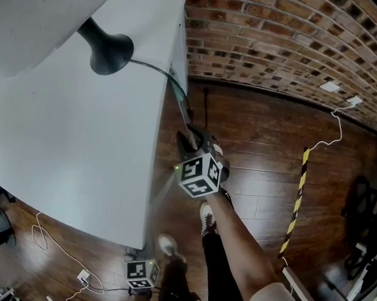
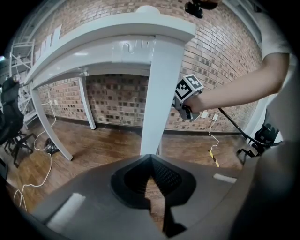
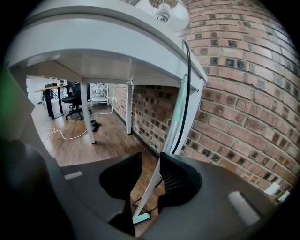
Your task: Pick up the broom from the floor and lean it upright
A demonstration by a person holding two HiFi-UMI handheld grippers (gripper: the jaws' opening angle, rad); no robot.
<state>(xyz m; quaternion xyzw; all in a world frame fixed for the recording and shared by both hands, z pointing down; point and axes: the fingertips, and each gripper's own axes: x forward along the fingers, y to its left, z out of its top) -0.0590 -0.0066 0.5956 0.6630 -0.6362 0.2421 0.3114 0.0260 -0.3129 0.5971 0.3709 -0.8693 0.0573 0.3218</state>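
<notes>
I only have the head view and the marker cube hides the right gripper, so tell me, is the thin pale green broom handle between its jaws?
Observer: Yes. The right gripper view shows the thin pale green broom handle passing between the jaws of the right gripper, which stand apart and do not clamp it.
Operator: What is the handle beside under the table?
Observer: It rises alongside the white table leg to the corner of the white table, close to the red brick wall.
Operator: And the left gripper?
Observer: The left gripper view shows the left gripper with its jaws together and nothing between them.
</notes>
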